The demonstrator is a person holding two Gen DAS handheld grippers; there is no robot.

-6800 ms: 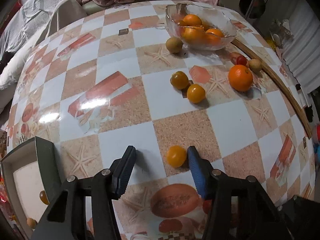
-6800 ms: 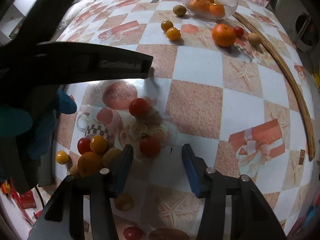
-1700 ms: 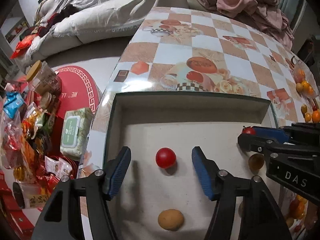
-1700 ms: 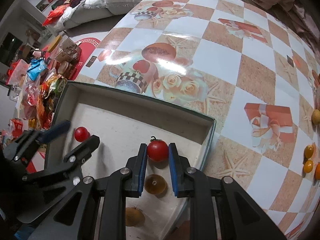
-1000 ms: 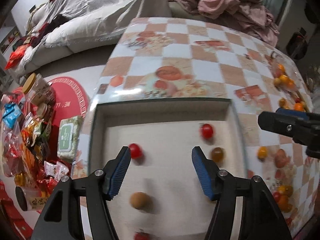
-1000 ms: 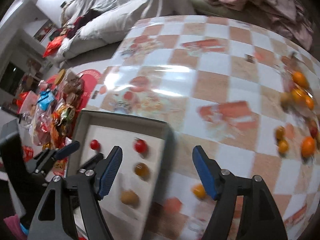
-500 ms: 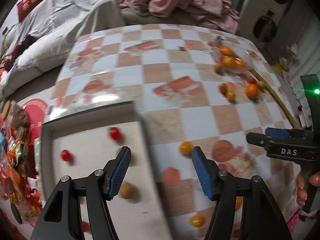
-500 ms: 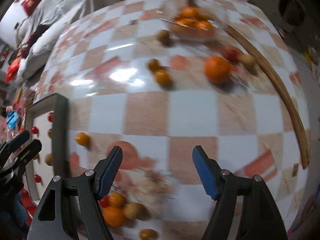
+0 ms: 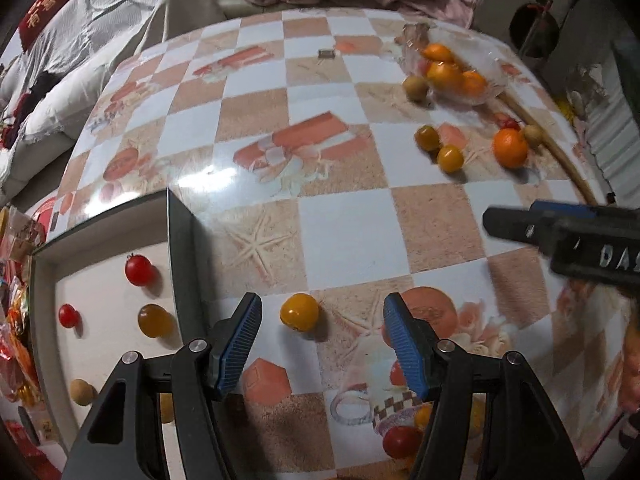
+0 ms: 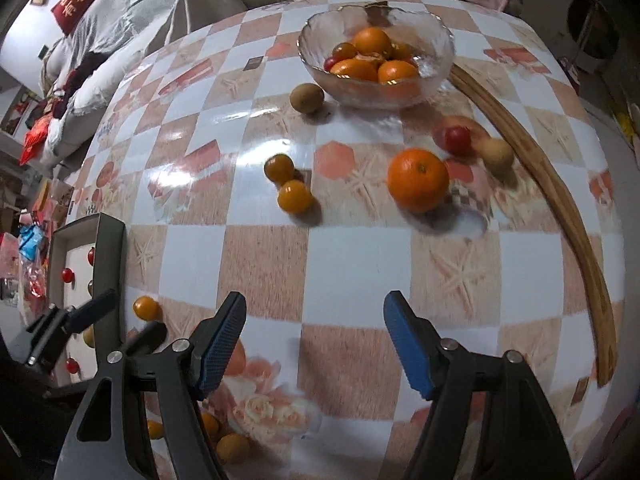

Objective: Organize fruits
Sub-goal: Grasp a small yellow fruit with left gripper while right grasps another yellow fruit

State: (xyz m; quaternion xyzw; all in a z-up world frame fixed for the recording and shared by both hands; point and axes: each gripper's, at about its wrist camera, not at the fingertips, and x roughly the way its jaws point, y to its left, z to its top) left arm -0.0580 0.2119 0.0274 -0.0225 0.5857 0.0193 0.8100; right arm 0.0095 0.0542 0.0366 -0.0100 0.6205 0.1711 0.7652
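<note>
My left gripper is open and empty, low over the table, with a yellow cherry tomato lying between its fingers. The grey tray at the left holds a red tomato, a smaller red one, an amber one and a tan fruit. My right gripper is open and empty above the table's middle. Ahead of it lie an orange, two yellow tomatoes, a red tomato and a kiwi. The glass bowl holds oranges.
A curved wooden strip runs along the table's right edge. A pile of small fruits lies near the front edge. A sofa with blankets and clothes stands behind the table. Snack packets lie on the floor at the left.
Both grippers swung away from the tray toward the table. The left one now straddles the yellow tomato beside the tray. The right one now faces the orange and bowl.
</note>
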